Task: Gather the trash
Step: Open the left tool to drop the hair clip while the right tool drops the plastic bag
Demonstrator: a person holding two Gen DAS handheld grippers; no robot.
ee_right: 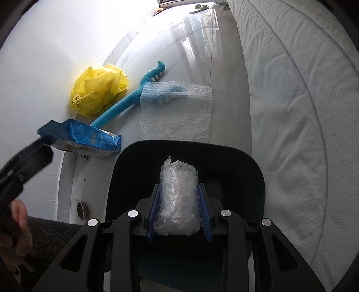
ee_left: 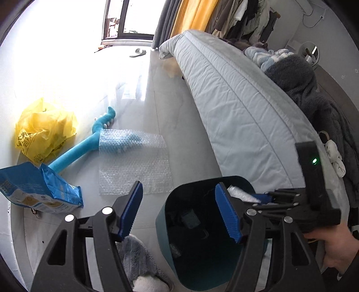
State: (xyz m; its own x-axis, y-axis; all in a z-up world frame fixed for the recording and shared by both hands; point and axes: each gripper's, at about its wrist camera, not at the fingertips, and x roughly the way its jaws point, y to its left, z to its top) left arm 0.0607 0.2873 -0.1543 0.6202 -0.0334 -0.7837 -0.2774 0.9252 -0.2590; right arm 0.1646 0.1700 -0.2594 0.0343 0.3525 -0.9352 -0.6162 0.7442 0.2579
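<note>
From my left wrist view I can see up the room: the bed [ee_left: 235, 107] with its pale quilted cover, a dark fleece blanket [ee_left: 309, 89] heaped on it, yellow curtains [ee_left: 193, 15] and the window beyond; my right wrist view shows none of that, only the floor strip, the bed's edge, and a small dish of pellets [ee_right: 81, 209] by the wall. My left gripper [ee_left: 179, 211] stands wide apart with nothing between its blue pads, poised at the rim of the dark teal bin [ee_left: 163, 224]. My right gripper [ee_right: 179, 213] is clenched on a crumpled wad of clear plastic wrap [ee_right: 178, 202], which it holds directly over the bin's dark opening [ee_right: 246, 175]; the wad is translucent, wrinkled, roughly cylindrical and sticks out past the fingertips. On the floor behind the bin lie a flat sheet of bubble wrap [ee_left: 132, 161], partly over a blue foam toy [ee_left: 76, 152], a crumpled yellow plastic bag [ee_left: 42, 132] against the wall, and a blue food pouch [ee_left: 38, 191] on its side.
</note>
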